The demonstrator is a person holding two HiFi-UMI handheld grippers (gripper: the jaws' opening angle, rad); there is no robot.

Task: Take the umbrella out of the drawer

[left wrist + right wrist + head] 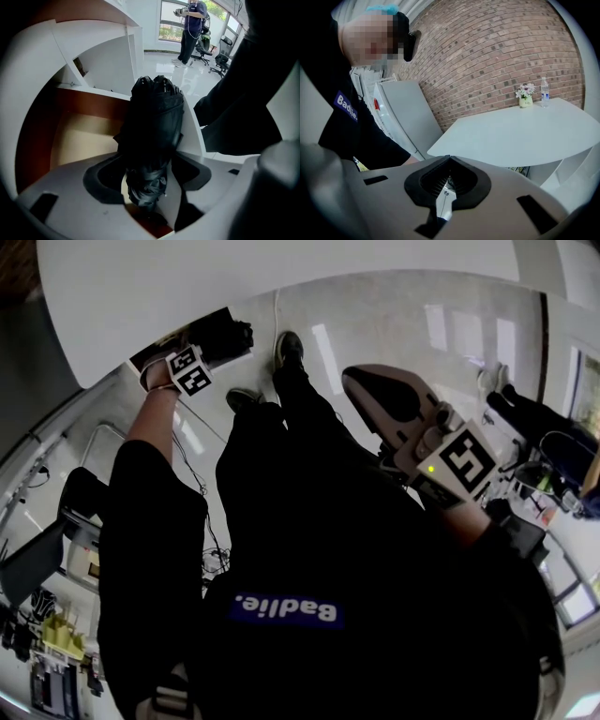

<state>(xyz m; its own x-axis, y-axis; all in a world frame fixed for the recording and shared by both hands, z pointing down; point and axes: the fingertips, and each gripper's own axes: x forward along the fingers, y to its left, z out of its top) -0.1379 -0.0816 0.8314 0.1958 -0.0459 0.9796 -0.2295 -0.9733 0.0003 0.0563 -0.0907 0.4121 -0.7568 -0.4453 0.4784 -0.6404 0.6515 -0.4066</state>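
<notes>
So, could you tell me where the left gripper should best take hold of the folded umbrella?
Probably the slimmer near end of the umbrella, where its fabric bunches narrower than the body. Come from above: it lies lengthwise between the jaws of the open left gripper, over the open drawer, so they would close across its width.
</notes>
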